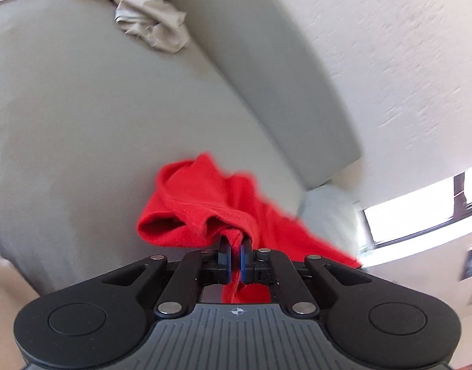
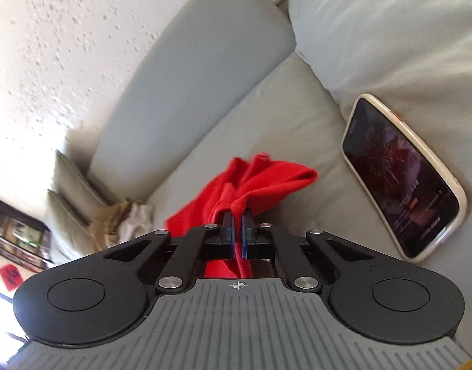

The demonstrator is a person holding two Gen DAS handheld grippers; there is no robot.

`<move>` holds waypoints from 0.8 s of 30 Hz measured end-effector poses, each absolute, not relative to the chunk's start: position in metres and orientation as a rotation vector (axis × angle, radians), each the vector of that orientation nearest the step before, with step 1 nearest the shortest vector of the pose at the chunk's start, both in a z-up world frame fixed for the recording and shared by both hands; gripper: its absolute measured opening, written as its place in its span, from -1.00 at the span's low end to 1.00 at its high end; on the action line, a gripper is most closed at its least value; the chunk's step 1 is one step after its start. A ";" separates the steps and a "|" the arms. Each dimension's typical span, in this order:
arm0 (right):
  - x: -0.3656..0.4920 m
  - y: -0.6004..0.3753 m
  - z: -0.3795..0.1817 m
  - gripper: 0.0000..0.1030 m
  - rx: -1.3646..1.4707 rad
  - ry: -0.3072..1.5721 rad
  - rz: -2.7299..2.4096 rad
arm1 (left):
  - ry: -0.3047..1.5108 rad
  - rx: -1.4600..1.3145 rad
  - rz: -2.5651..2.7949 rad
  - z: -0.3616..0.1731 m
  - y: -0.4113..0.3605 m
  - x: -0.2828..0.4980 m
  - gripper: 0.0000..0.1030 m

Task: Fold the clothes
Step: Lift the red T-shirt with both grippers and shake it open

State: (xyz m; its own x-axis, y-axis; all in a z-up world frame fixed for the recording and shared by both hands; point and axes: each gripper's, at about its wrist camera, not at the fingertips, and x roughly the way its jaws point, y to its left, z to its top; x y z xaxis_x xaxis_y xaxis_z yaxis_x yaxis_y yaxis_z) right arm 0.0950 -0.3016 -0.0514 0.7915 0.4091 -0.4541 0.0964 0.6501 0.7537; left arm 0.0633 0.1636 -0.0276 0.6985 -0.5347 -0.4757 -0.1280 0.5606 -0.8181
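The fingers of the left gripper (image 1: 235, 254) are closed tight on a bunched edge of the red garment (image 1: 205, 203), and the right gripper (image 2: 238, 231) pinches another fold of it (image 2: 260, 182) the same way, above the grey sofa (image 1: 81, 108). A phone (image 2: 402, 178) with a lit screen, its small text too blurred to read, leans on a cushion (image 2: 390, 30) just right of the cloth. A crumpled pale clothes heap (image 1: 143, 9) lies well apart at the far end of the seat.

The garment (image 1: 205, 203) pinched in both black grippers is plain bright red. The sofa (image 1: 81, 123) beyond it is pale grey. Right of the right gripper (image 2: 238, 231), a cream-cased phone (image 2: 402, 178) shows a dark, reddish firework-patterned screen.
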 end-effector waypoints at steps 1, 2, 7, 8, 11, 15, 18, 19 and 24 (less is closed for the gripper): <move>0.084 -0.305 -0.037 -0.93 0.888 0.626 0.209 | 0.716 -1.036 -0.309 -0.017 0.174 0.053 -0.94; 0.073 -0.309 -0.023 -0.93 0.917 0.600 0.226 | 0.661 -1.083 -0.312 -0.009 0.183 0.044 -0.94; 0.035 -0.314 -0.004 -0.93 0.945 0.609 0.230 | 0.868 -1.018 -0.052 -0.028 0.191 0.050 -0.94; 0.031 -0.313 -0.008 -0.93 0.930 0.634 0.218 | 0.877 -1.008 -0.061 -0.034 0.189 0.046 -0.94; 0.017 -0.309 -0.022 -0.93 0.886 0.709 0.182 | 0.824 -0.963 -0.104 -0.040 0.188 0.025 -0.94; -0.002 -0.303 -0.041 -0.93 0.825 0.808 0.132 | 0.763 -0.875 -0.103 -0.042 0.188 0.000 -0.94; -0.018 -0.303 -0.045 -0.93 0.777 0.803 0.155 | 0.765 -0.901 -0.100 -0.054 0.194 -0.008 -0.94; -0.020 -0.304 -0.048 -0.92 0.767 0.801 0.156 | 0.769 -0.919 -0.096 -0.058 0.195 -0.009 -0.94; -0.017 -0.311 -0.073 -0.92 0.834 0.820 0.121 | 0.784 -0.909 -0.081 -0.063 0.186 -0.010 -0.94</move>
